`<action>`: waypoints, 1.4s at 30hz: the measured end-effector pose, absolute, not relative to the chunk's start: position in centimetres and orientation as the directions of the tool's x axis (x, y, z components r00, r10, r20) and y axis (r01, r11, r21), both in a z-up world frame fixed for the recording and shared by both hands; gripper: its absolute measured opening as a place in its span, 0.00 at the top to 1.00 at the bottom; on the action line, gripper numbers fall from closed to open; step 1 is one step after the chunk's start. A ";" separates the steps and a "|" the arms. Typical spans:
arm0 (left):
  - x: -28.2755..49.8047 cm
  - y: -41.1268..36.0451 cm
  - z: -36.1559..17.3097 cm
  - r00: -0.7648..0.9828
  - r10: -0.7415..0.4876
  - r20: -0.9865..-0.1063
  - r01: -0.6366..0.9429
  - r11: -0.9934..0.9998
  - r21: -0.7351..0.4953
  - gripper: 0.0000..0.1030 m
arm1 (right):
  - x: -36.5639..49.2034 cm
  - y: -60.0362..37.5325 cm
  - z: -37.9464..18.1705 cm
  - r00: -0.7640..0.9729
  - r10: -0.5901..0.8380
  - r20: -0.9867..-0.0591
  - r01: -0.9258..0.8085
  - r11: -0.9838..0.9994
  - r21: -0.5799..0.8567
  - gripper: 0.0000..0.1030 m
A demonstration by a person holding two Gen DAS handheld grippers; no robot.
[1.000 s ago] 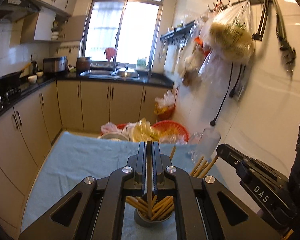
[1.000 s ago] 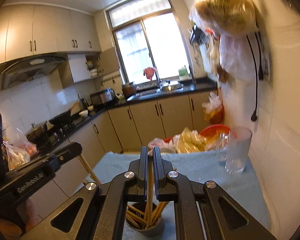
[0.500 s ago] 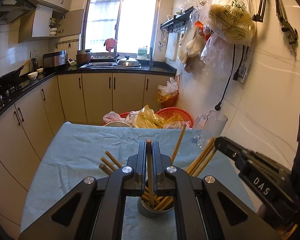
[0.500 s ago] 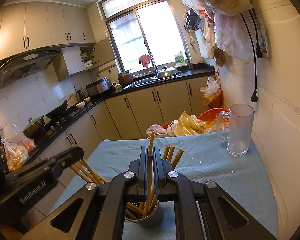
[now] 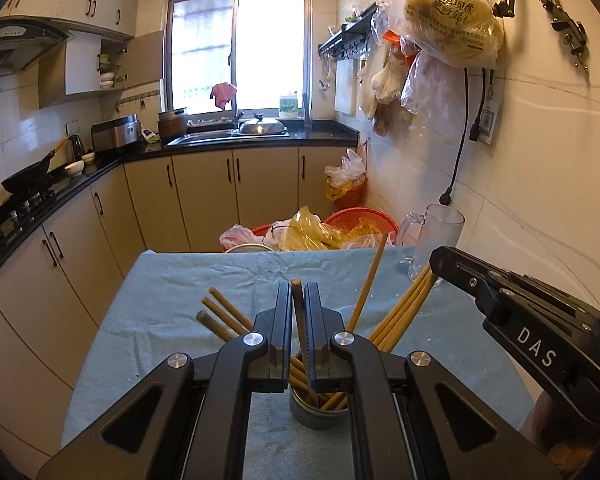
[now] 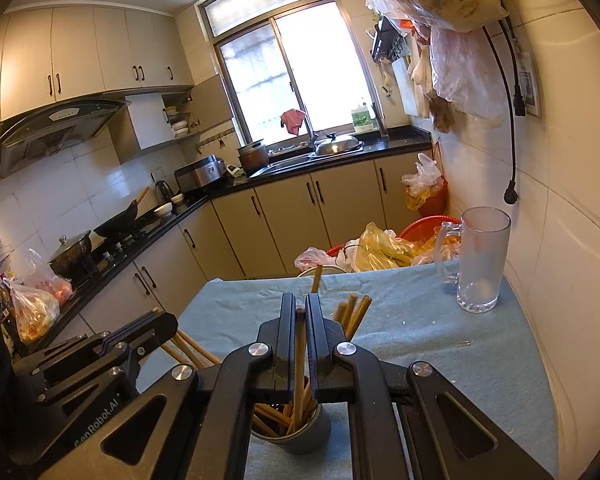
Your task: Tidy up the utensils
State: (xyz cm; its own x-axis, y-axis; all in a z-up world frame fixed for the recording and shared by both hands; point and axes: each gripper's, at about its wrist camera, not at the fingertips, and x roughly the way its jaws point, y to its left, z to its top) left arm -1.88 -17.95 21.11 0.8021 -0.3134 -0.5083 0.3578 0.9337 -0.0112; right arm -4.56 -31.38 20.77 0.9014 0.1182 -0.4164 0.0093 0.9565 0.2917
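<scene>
A small metal cup [image 5: 318, 412] full of wooden chopsticks stands on the blue cloth near the table's front; it also shows in the right wrist view [image 6: 300, 434]. My left gripper [image 5: 298, 292] is shut on one chopstick [image 5: 299, 312] whose lower end sits in the cup. My right gripper [image 6: 299, 304] is shut on another chopstick [image 6: 299, 356] that also reaches into the cup. Both grippers hover just above the cup, side by side. Other chopsticks [image 5: 400, 312] fan out of it.
A glass mug [image 6: 480, 260] stands at the table's far right by the tiled wall. Plastic bags and a red basket [image 5: 340, 228] lie beyond the far edge. Bags hang from wall hooks [image 5: 448, 16]. Kitchen cabinets and a stove run along the left.
Both grippers have risen and tilted down a little, so the cup and the fanned chopsticks show more fully. Each still holds its chopstick over the cup.
</scene>
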 end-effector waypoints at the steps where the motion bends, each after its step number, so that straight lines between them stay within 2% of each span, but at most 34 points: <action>1: -1.9 -18.0 21.1 0.804 -0.312 -0.507 0.357 0.934 -0.007 0.95 | -4.6 -31.1 20.9 0.901 0.120 -0.417 0.007 0.957 0.290 0.95; 19: -1.9 -17.9 21.1 0.797 -0.326 -0.509 0.363 0.931 -0.028 0.95 | -4.7 -30.7 20.9 0.902 0.119 -0.416 0.003 0.960 0.280 0.95; 25: -2.6 -17.0 22.9 0.826 -0.326 -0.459 0.348 0.937 -0.039 0.95 | -5.4 -30.5 22.1 0.920 0.108 -0.378 -0.004 0.964 0.268 0.95; 42: -2.9 -17.5 21.0 0.816 -0.296 -0.497 0.340 0.941 -0.003 0.95 | -5.3 -30.2 21.2 0.909 0.106 -0.404 0.002 0.966 0.257 0.94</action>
